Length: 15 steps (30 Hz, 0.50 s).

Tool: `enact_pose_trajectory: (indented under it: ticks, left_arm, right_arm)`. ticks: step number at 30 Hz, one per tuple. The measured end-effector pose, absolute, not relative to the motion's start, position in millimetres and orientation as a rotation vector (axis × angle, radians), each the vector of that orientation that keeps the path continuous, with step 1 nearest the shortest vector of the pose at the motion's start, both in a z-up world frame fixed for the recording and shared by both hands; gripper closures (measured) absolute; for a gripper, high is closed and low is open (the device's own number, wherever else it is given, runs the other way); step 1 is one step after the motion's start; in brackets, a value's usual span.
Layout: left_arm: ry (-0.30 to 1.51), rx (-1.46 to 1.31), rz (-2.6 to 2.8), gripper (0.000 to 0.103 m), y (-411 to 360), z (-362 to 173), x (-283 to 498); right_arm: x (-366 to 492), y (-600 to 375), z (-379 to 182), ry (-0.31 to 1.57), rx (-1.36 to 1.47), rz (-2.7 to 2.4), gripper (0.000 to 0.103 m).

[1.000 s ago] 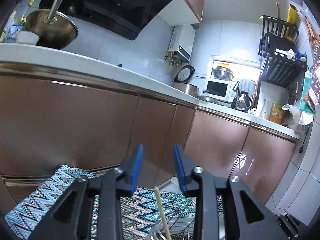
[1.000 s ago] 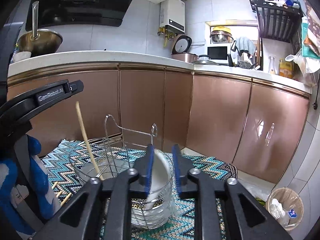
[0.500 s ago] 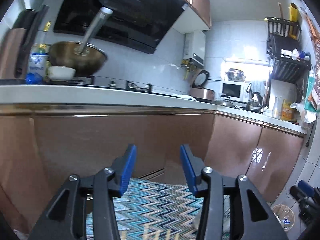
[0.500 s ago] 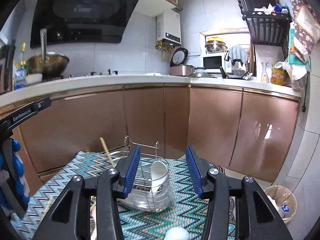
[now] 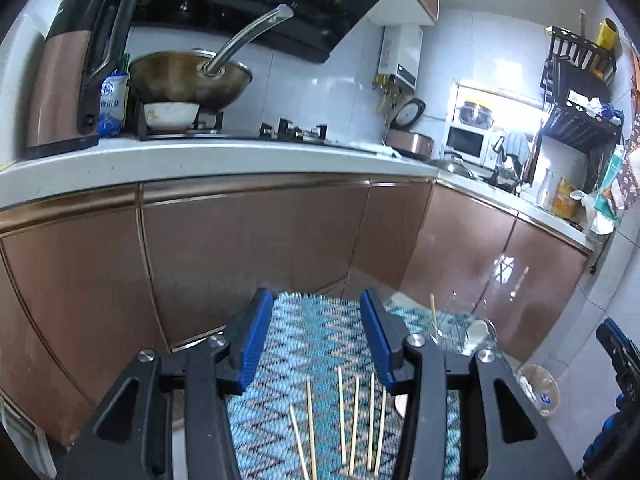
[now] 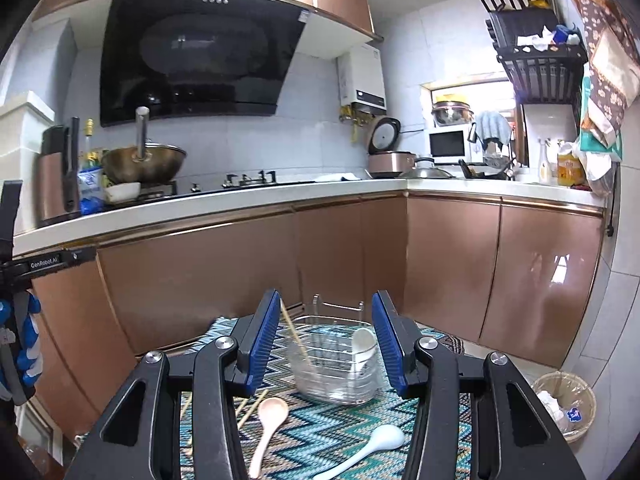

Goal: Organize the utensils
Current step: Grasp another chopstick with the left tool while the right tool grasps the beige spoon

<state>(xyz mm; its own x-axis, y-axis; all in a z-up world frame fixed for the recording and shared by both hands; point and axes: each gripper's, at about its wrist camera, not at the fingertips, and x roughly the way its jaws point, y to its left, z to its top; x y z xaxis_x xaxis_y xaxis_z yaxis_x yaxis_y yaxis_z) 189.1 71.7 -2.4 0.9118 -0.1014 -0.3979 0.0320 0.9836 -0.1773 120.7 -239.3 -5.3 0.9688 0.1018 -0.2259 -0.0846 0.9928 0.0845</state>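
Both my left gripper [image 5: 316, 336] and right gripper [image 6: 326, 340] hang released, holding nothing. Loose chopsticks [image 5: 356, 424] lie on the zigzag mat [image 5: 304, 344] before the wire holder [image 6: 336, 364], their long axes pointing toward the cabinets. One chopstick [image 6: 296, 336] and a white spoon [image 6: 362, 346] stand inside that holder.

On my mat [image 6: 304, 444]: holder [image 6: 334, 364] at the far end with a spoon [image 6: 362, 346] in it; two spoons [image 6: 272, 420] lie nearer; chopsticks [image 5: 352, 424] lie left.

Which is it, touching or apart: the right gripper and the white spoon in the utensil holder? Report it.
Apart. The right wrist view shows the right gripper open and empty, with the white spoon standing in the utensil holder well beyond its fingertips.
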Motion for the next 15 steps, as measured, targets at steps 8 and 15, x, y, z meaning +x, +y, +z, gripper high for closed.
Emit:
enact_pose_trajectory:
  ticks: [8,15]
  left_arm:
    - [0.63,-0.191,-0.221,0.06,65,-33,201]
    - [0.889,-0.191,-0.332,0.061,28,-105,263]
  right_arm:
    - [114,-233,-12,0.283,0.11,0.166,0.056]
    - [162,-230,-78,0.508,0.184,0.272,0.066]
